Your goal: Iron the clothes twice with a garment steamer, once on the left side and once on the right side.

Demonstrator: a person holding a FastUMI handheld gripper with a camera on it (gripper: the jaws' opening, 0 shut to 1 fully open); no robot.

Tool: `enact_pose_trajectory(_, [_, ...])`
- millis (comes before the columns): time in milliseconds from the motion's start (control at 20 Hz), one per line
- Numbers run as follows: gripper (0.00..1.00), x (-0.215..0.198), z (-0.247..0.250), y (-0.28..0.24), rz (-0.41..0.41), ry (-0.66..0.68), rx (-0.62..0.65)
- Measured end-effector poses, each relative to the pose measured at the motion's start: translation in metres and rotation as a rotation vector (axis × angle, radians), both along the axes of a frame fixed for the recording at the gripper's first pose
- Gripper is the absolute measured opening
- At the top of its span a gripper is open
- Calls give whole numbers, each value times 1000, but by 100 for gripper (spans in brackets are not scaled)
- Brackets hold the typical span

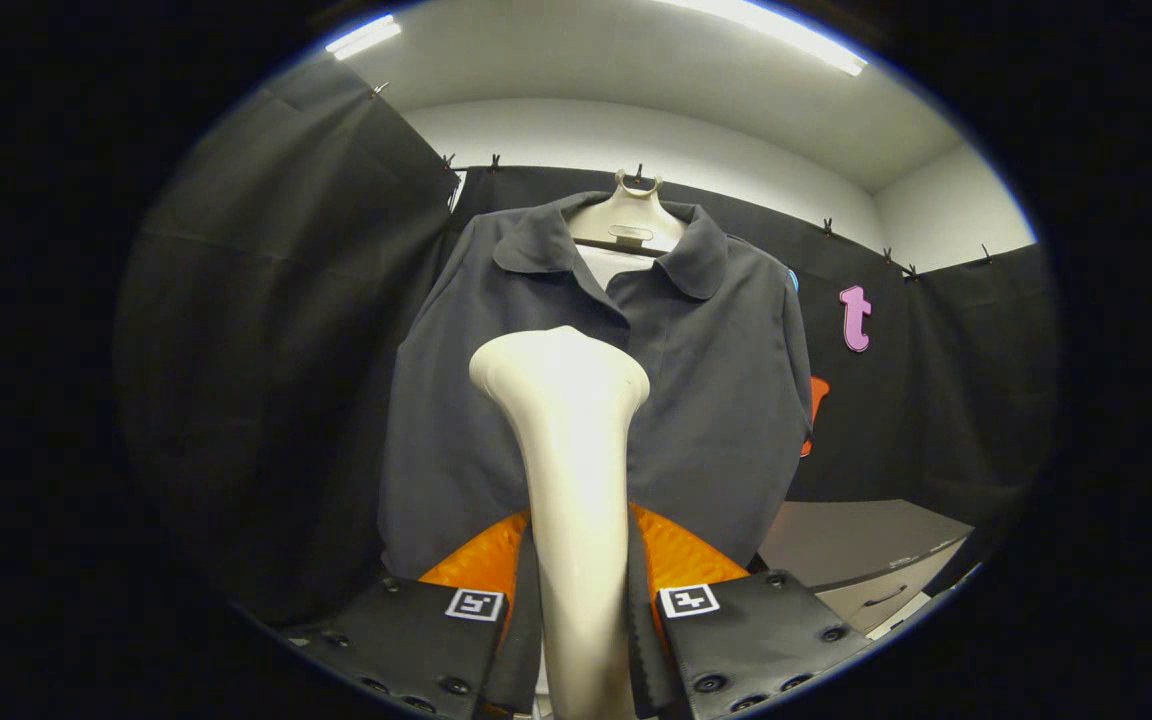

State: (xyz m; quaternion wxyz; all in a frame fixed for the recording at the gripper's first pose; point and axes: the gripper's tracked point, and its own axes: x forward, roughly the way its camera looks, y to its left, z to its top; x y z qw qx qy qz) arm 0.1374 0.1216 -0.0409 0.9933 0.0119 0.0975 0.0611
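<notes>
The garment steamer (573, 470) is held upright by its handle between the two fingers of the hand-held gripper (576, 620), which are pressed against the handle from both sides. Its flared head is raised in front of the dark collared shirt (716, 400), at about chest height and close to the placket. The shirt is hung on a pale hanger (628, 220) against the far cloth wall, front facing the fingers. Whether the head is touching the fabric cannot be told; it appears just short of it.

A pass over one side of the shirt is judged to be the step in hand. For it to be done well, the head should be kept square to the cloth and in light contact, and drawn in one slow, straight stroke down the panel, clear of the collar and placket. The grip should be kept firm so that the handle is not allowed to twist. The counter (861, 540) near the shirt's lower right should be avoided on the right-hand stroke. One stroke is owed to each side.
</notes>
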Motion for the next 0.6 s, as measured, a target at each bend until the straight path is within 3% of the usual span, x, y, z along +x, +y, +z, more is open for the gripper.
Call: enact_pose_trajectory(600, [43, -32, -68, 14, 46, 129, -40])
